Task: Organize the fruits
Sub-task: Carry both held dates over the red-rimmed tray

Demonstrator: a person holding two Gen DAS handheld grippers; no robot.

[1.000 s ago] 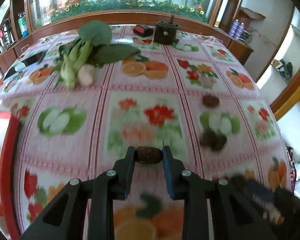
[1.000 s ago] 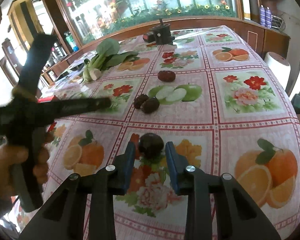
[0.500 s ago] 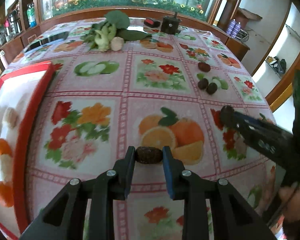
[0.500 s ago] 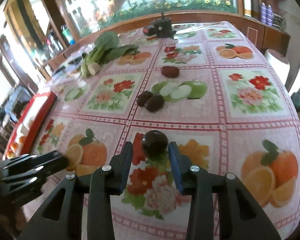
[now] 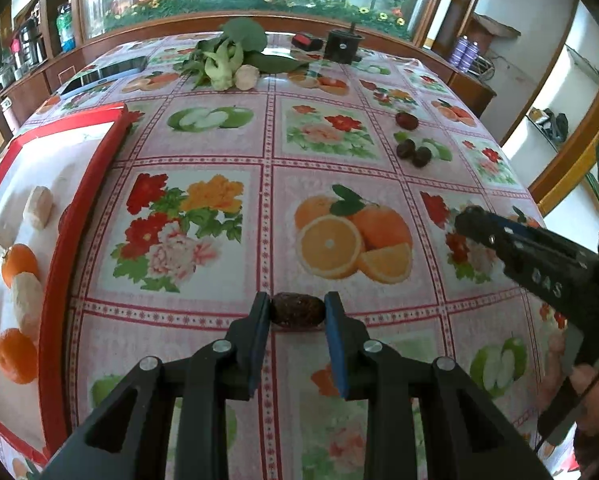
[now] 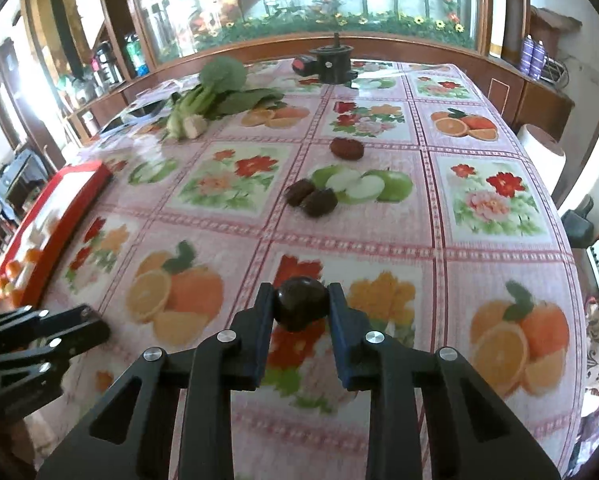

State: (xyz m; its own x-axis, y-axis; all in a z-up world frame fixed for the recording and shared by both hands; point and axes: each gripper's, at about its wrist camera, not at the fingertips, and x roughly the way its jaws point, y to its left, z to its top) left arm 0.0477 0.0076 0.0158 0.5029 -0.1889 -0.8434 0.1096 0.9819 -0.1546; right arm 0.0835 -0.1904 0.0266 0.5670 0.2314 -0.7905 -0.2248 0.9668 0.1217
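Note:
My left gripper is shut on a wrinkled brown date, held above the fruit-print tablecloth near the red tray. The tray holds oranges and pale pieces. My right gripper has its jaws closing on a dark round fruit, with both pads pressed on it. Each gripper shows in the other's view: the right gripper at the right edge, the left gripper at the lower left. Two dark fruits lie together on the cloth, and a redder one lies behind them.
Leafy greens and a pale root lie at the far side of the table. A black grinder and a small red box stand behind them. A hand holds the right gripper. The table edge drops off at the right.
The left gripper has carried the date toward the red tray, which now fills the left edge. The right jaws widened briefly, then closed on the dark round fruit.

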